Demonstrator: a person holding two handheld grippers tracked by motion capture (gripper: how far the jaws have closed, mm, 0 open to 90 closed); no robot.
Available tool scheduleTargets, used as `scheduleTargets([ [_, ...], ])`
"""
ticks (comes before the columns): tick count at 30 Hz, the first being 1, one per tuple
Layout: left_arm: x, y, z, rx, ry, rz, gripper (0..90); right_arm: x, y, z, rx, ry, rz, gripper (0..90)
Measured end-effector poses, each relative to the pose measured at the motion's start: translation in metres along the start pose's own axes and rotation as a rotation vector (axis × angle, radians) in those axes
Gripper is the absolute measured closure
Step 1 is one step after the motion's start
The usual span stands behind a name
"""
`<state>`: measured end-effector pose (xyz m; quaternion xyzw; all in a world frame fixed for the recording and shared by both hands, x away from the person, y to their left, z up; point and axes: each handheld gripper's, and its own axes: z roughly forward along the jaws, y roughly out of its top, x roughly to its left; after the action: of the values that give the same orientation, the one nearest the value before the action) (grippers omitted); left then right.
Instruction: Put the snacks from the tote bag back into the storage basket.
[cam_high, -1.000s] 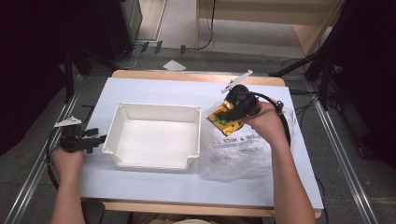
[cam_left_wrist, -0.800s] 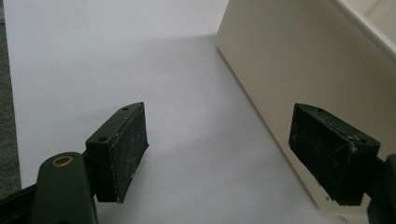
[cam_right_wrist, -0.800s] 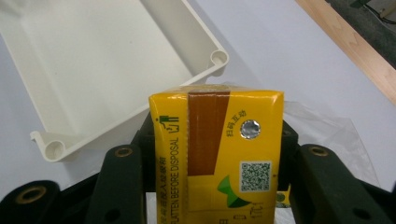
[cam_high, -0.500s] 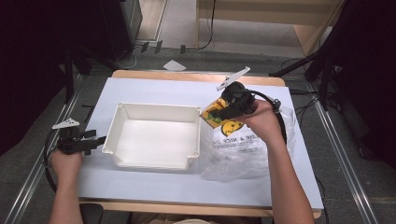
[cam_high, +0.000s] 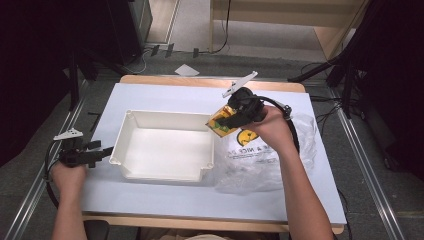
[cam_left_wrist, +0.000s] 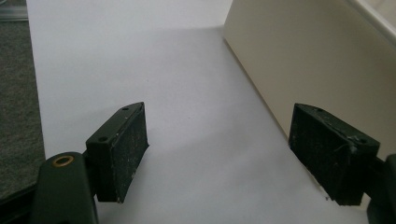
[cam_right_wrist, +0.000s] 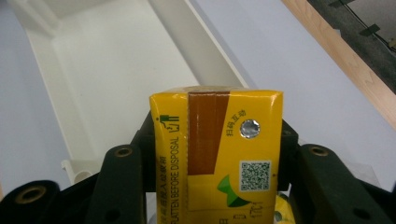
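The right gripper (cam_high: 223, 122) has its jaws clamped on a yellow juice carton (cam_right_wrist: 217, 147), one on each side, and it hangs in the air right over the near corner of the white tub (cam_high: 165, 172). The tub sits on the bench (cam_high: 280, 205) with nothing in it, bare white floor and walls.

The risk I see is that rim. The carton is tilted and sits just about above the tub's wall (cam_right_wrist: 196, 39), so if it comes down here it could catch the edge and tip out onto the bench instead of dropping inside. The grip looks square, but the carton's sides are slick, and a twist could let it slide between the pads.

To the right, a clear plastic bag (cam_high: 270, 165) lies crumpled against the tub's side; I can't tell whether anything is left in it.

Over at the far side, the left gripper (cam_left_wrist: 217, 154) rests low by the tub's outer wall, jaws wide apart, holding nothing.
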<state>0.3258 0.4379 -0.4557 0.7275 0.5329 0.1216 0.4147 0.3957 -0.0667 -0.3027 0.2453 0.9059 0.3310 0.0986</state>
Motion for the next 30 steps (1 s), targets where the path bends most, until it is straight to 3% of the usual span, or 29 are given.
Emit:
scheduleTargets([
  [16, 0.002, -0.006, -0.008, -0.003, 0.012, -0.009, 21.0, 0.014, 0.021, 0.016, -0.018, 0.023, -0.062, 54.3],
  [24, 0.002, -0.009, -0.012, -0.005, 0.024, -0.014, 20.9, 0.019, 0.028, 0.028, -0.021, 0.041, -0.064, 54.3],
  [30, 0.002, -0.010, -0.013, -0.006, 0.022, -0.014, 20.9, 0.022, 0.034, 0.046, -0.005, 0.055, -0.079, 54.3],
])
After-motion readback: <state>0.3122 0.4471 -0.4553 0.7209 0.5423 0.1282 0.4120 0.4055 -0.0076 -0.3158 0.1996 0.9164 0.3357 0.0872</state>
